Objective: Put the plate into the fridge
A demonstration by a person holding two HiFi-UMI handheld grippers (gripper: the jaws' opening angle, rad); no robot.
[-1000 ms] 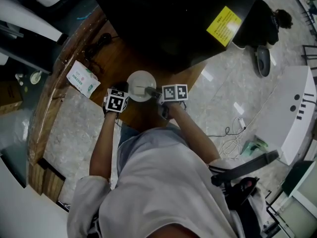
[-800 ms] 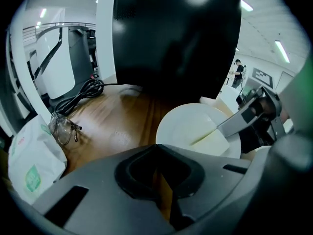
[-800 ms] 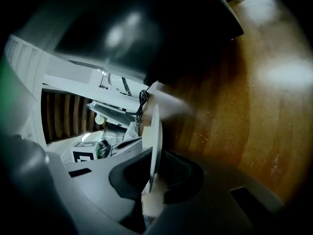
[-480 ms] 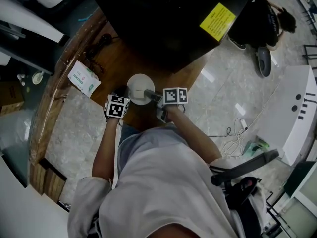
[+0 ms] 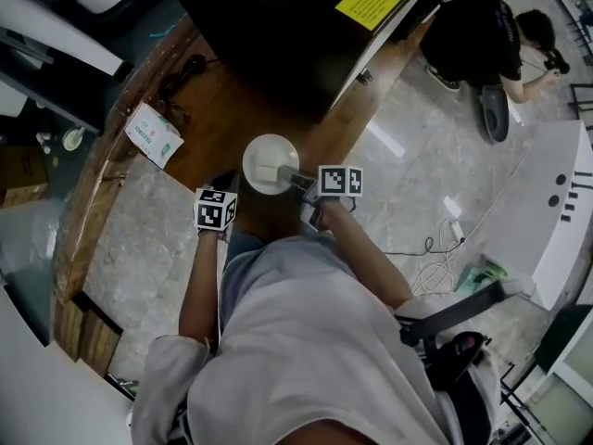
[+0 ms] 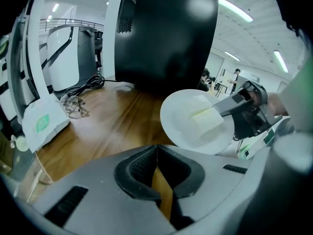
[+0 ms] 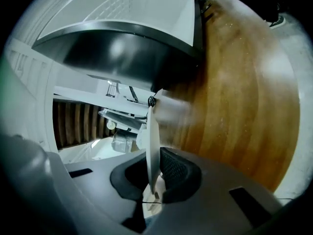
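- The black fridge [image 5: 278, 26] fills the top of the head view and stands on the far side of the wooden counter. It carries a yellow label [image 5: 371, 1] near its right edge. No view shows an open compartment, so I judge a door has to be dealt with before the plate can go in.
- The wooden counter [image 5: 222, 119] runs diagonally between the person and the fridge. Its near edge passes just under the plate. To the right is open marble floor, and a person in black [image 5: 482, 40] crouches well away, beyond the fridge's corner.
- The right gripper [image 7: 155, 173] has its jaws closed narrow on the plate's rim. One pale finger [image 6: 208, 122] lies across the plate's upper face. This edge pinch leaves most of the disc jutting forward, which suits sliding it onto a shelf.
- The white plate [image 5: 269, 160] hangs in front of the person's chest, over the counter's near edge. It appears clear of the wood and sits between the two grippers, with the fridge front well ahead of it. From the left gripper view it tilts slightly towards that camera.
- The left gripper [image 6: 156, 177] hovers just left of the plate with its jaws drawn together on nothing. Probably it is kept free for the door.
- A white-and-green packet [image 5: 153, 135] and a tangle of cable [image 5: 181, 72] lie far left on the counter, clear of the plate's likely path.
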